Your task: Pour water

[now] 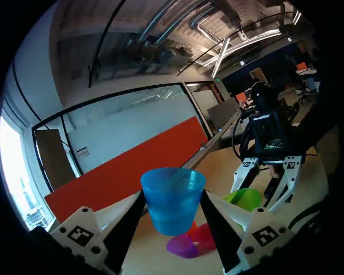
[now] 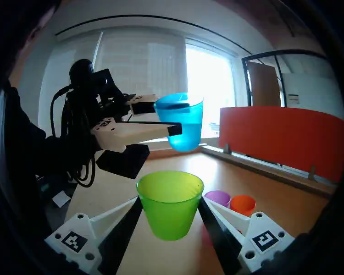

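Blue is up front: the blue cup (image 1: 173,206) is sitting right between the fingers of the left gripper (image 1: 173,196). Both fingers are pressing on its sides, so it's closed down to cup width and holding the cup up off the table (image 2: 282,197). The lower part of the cup is looking darker, might be water, can't tell for sure. Over in the right gripper view, the right gripper (image 2: 170,201) is squeezing a green cup (image 2: 170,215) from both sides, rim facing up. The blue cup is hanging higher than the green cup and a bit beyond it, the two not touching. Past the green cup, a purple cup (image 2: 218,198) and an orange cup (image 2: 242,204) are standing just beside each other on the wood. Further back an orange partition (image 2: 286,137) is running along the table edge, and a window (image 2: 208,82) is glowing behind
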